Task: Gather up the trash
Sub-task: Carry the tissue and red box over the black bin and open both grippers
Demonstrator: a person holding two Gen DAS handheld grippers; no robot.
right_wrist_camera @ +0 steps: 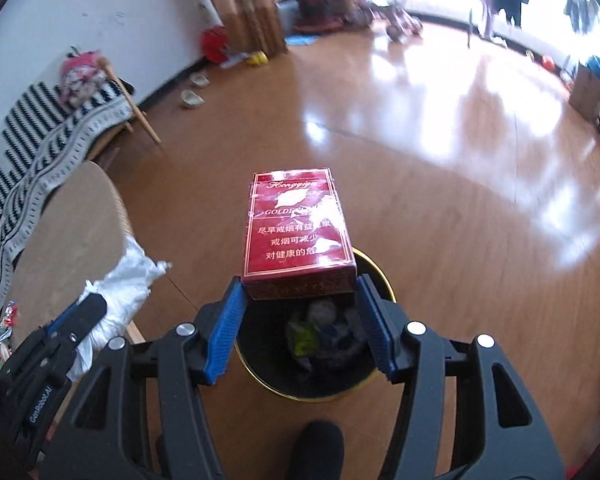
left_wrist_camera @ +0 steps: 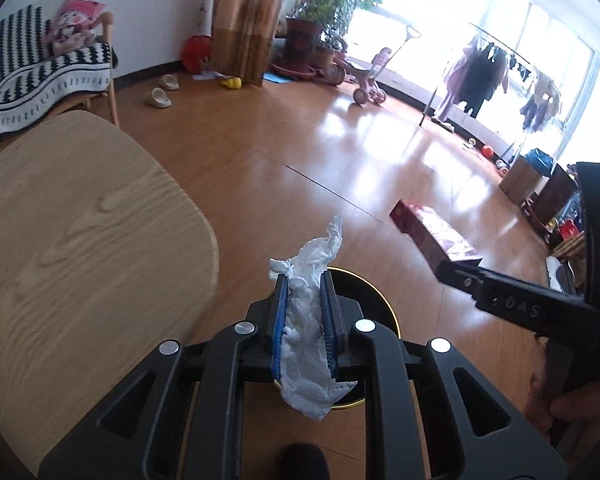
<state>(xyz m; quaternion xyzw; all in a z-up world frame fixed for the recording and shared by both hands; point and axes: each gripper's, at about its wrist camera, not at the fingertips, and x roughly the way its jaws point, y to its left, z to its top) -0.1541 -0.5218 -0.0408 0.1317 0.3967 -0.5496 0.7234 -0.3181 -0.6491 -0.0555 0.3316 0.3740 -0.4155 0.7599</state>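
My left gripper [left_wrist_camera: 305,280] is shut on a crumpled white tissue [left_wrist_camera: 306,320] and holds it above a round black bin with a gold rim [left_wrist_camera: 384,304]. The tissue also shows in the right wrist view [right_wrist_camera: 120,292], at the lower left. My right gripper [right_wrist_camera: 300,296] is shut on the near end of a red cigarette carton [right_wrist_camera: 296,228] and holds it over the bin [right_wrist_camera: 384,292], which has several pieces of trash inside. The carton also shows in the left wrist view [left_wrist_camera: 432,232], held out at the right.
A light wooden round table [left_wrist_camera: 80,240] is at the left, close to the bin. A chair with a black-and-white blanket [left_wrist_camera: 32,72] stands behind it. Wooden floor [left_wrist_camera: 300,140] stretches ahead, with a tricycle, plants and a clothes rack far off.
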